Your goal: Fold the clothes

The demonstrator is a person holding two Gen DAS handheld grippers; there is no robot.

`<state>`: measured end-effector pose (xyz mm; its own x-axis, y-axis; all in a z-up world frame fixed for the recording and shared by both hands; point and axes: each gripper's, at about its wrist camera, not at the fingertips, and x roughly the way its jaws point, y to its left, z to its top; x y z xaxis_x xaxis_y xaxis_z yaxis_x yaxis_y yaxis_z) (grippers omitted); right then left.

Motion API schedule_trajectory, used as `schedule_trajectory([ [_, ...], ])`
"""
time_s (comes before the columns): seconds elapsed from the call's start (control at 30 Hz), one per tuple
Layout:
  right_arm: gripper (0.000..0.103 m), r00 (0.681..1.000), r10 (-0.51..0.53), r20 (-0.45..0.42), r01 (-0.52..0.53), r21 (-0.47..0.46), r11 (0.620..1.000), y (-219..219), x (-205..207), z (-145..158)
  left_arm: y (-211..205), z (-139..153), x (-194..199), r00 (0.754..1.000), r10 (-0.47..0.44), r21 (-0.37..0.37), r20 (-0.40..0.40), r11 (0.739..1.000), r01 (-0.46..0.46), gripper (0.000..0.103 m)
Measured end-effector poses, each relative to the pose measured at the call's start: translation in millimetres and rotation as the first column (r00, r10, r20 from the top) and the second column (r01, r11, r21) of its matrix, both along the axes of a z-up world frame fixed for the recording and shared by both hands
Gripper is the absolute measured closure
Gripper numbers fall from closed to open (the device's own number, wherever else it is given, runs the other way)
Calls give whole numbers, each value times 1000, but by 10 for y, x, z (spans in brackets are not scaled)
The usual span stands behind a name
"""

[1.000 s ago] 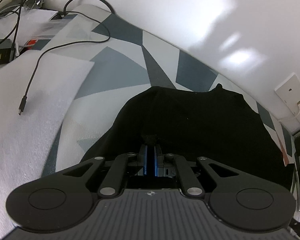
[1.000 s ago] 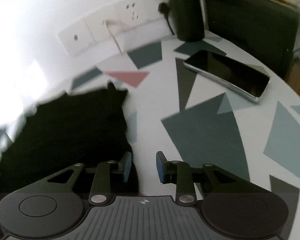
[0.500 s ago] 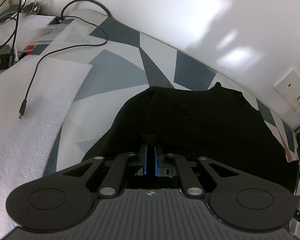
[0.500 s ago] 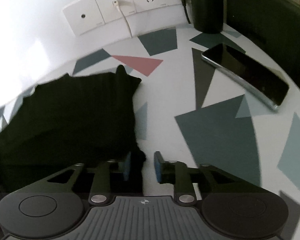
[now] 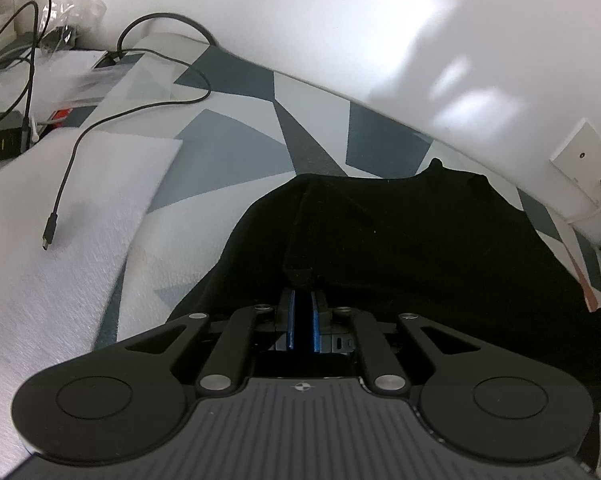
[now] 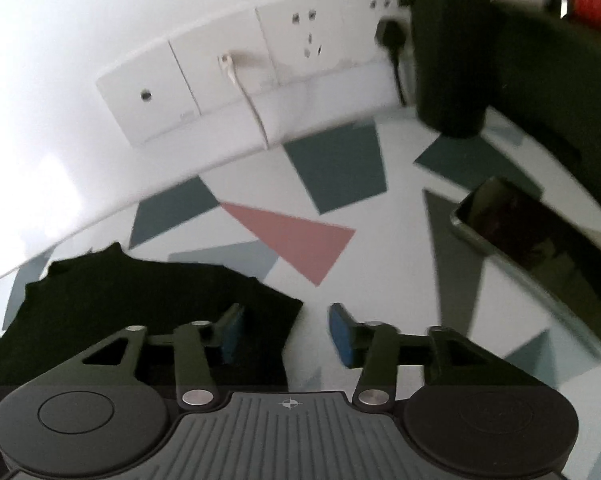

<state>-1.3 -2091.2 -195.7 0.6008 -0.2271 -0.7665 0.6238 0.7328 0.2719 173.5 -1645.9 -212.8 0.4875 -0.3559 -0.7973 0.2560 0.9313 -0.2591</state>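
A black garment (image 5: 420,248) lies folded on a table with a grey, white and pink triangle pattern. My left gripper (image 5: 302,300) is shut on a bunched edge of the black garment at its near side. In the right wrist view the same black garment (image 6: 140,304) fills the lower left. My right gripper (image 6: 286,332) is open and straddles the garment's right corner: the left blue pad sits over the cloth, the right blue pad over bare table.
A black USB cable (image 5: 60,204) lies across white foam sheets (image 5: 48,240) at the left. A phone (image 6: 536,256) lies at the right, beside a dark cylinder (image 6: 448,52). Wall sockets (image 6: 228,72) with a white cable line the back.
My right gripper has opened wider and moved forward and left over the garment's corner, with the wall sockets now closer. The left gripper stays shut on the cloth, shifted slightly.
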Motion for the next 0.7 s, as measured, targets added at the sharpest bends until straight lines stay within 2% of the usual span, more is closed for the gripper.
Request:
schedule_trajectory([
  [0.03, 100, 999, 30, -13, -30, -14, 999, 20, 28, -17, -2, 2, -1, 1000, -1, 2, 2, 1000, 1, 92],
  [0.1, 100, 999, 37, 6, -36, -95, 995, 83, -15, 44, 4, 1, 0, 1000, -1, -1, 3, 1000, 1, 92],
  [0.17, 103, 999, -11, 49, 18, -151, 988, 90, -99, 122, 4, 4, -3, 1000, -2, -2, 5, 1000, 2, 92],
  [0.23, 103, 996, -81, 28, 85, -245, 966, 62, -136, 145, 1, 4, -10, 1000, -3, 1, 12, 1000, 3, 92],
  [0.27, 103, 996, -84, 17, 86, -232, 969, 3, -142, 110, -4, 5, -15, 1000, -5, 4, 15, 1000, 4, 92],
  [0.33, 102, 997, -79, -4, 78, -133, 988, -110, -170, 31, -16, 6, -24, 1000, -7, 11, 20, 1000, 7, 92],
  [0.4, 94, 999, -33, -1, 32, -93, 995, -84, -220, 26, -16, 3, -28, 1000, -8, 11, 21, 1000, 8, 92],
  [0.47, 73, 1000, 23, 9, -22, -84, 996, 54, -296, 54, -5, -2, -28, 1000, -9, 4, 20, 1000, 8, 92],
  [0.63, 59, 991, 131, -30, -132, -60, 989, 488, -425, 31, 16, -10, -26, 1000, -16, -3, 18, 1000, 16, 92],
  [0.7, 57, 984, 160, -72, -166, -81, 983, 634, -443, 1, 22, -15, -27, 1000, -18, -5, 18, 1000, 18, 92],
])
